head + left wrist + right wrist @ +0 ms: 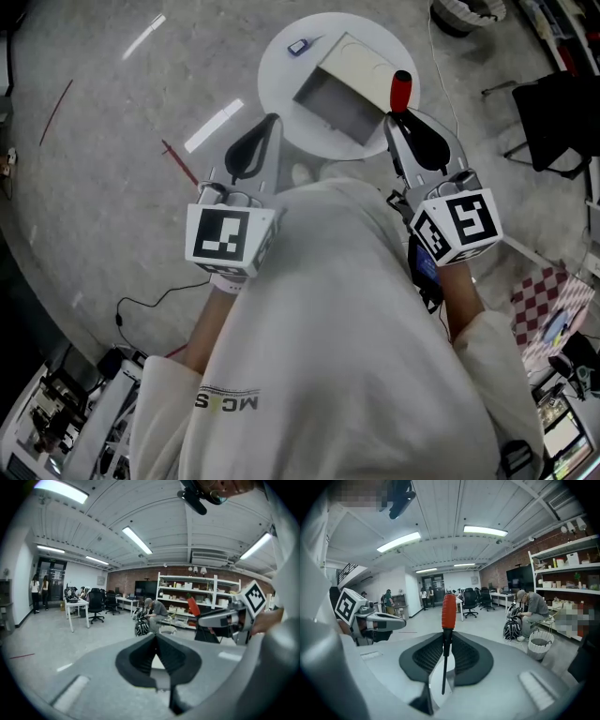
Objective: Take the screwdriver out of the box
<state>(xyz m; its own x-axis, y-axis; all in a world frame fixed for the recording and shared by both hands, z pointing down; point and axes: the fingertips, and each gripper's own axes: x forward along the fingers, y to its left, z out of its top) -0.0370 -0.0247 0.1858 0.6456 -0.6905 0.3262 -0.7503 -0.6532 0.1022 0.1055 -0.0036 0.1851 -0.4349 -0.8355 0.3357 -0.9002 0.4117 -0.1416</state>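
Note:
The screwdriver (448, 613) has a red handle and a thin dark shaft; it stands upright between the jaws of my right gripper (447, 640), which is shut on its shaft. In the head view the red handle (401, 91) sticks out past the right gripper (398, 120), above the near right corner of the open white box (337, 98). The box lies on a round white table (281, 66). My left gripper (267, 127) hovers left of the box, level with the right one. Its jaws (156, 637) meet at the tips with nothing between them.
A small blue item (298, 46) lies on the table beside the box. A red stick (178, 161) and a black cable (150, 302) are on the grey floor. A black chair (561, 122) stands to the right. A person (532, 607) crouches by shelves near a white basket (539, 647).

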